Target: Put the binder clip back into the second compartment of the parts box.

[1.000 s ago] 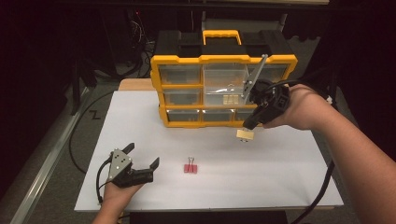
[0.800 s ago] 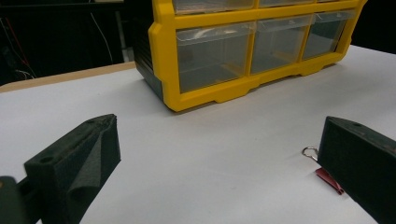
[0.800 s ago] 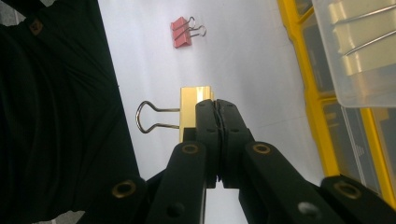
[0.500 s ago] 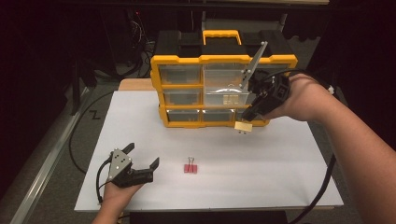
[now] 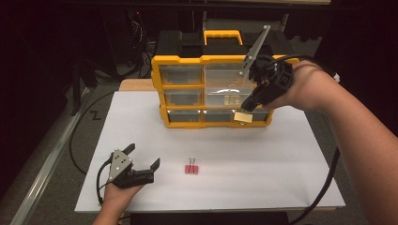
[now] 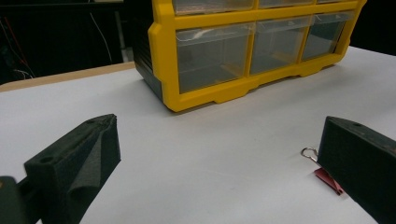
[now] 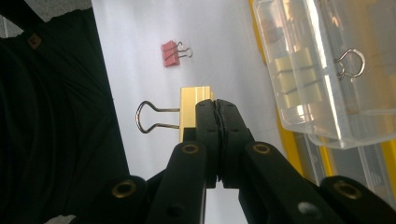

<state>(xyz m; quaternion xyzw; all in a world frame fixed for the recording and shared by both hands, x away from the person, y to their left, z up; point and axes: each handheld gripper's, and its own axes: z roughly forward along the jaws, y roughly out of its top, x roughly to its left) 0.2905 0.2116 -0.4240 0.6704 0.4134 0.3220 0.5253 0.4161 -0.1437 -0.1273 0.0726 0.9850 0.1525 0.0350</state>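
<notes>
My right gripper (image 5: 247, 110) is shut on a yellow binder clip (image 5: 243, 117) and holds it in the air at the front of a clear drawer (image 5: 224, 95) pulled out of the yellow organizer (image 5: 182, 61). In the right gripper view the jaws pinch the yellow binder clip (image 7: 194, 112) by its body, wire handles pointing away, beside the drawer (image 7: 299, 70), which holds more clips. A red binder clip (image 5: 191, 168) lies on the white sheet (image 5: 281, 154). My left gripper (image 5: 142, 157) rests open near the front left, with the red binder clip (image 6: 327, 179) beside its right jaw.
The organizer (image 6: 163, 56) stands at the back of the sheet with its other drawers closed. A black cable (image 5: 328, 183) trails from the right hand off the front right corner. Dark floor and a metal rail (image 5: 47, 159) lie left of the table.
My right gripper has risen with the yellow binder clip, from just above the sheet to the front of the pulled-out drawer. The left gripper and the red clip have stayed put.
</notes>
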